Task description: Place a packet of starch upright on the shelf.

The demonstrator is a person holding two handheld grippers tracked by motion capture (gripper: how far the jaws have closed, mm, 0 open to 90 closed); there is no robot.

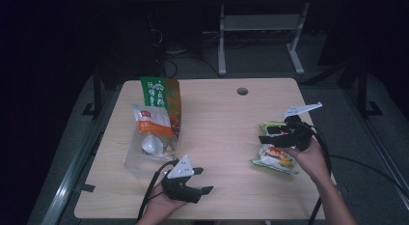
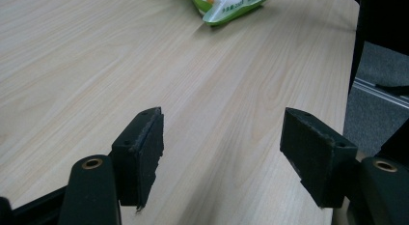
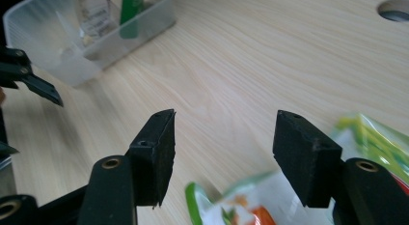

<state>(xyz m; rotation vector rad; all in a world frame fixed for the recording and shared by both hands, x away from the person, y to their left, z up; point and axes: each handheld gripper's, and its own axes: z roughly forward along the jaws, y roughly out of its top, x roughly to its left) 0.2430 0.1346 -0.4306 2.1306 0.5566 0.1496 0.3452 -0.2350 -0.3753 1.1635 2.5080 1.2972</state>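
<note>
Hovering with jaws spread and empty over 1 green snack packet at the table's right side, right gripper apparently lining up a grab; left gripper, likewise spread and empty, waiting beside the clear bin holding 2 upright packets.

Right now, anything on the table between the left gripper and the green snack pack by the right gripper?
No. In the left gripper view, bare wood tabletop runs from the open left gripper to the green snack pack; the high view agrees.
</note>
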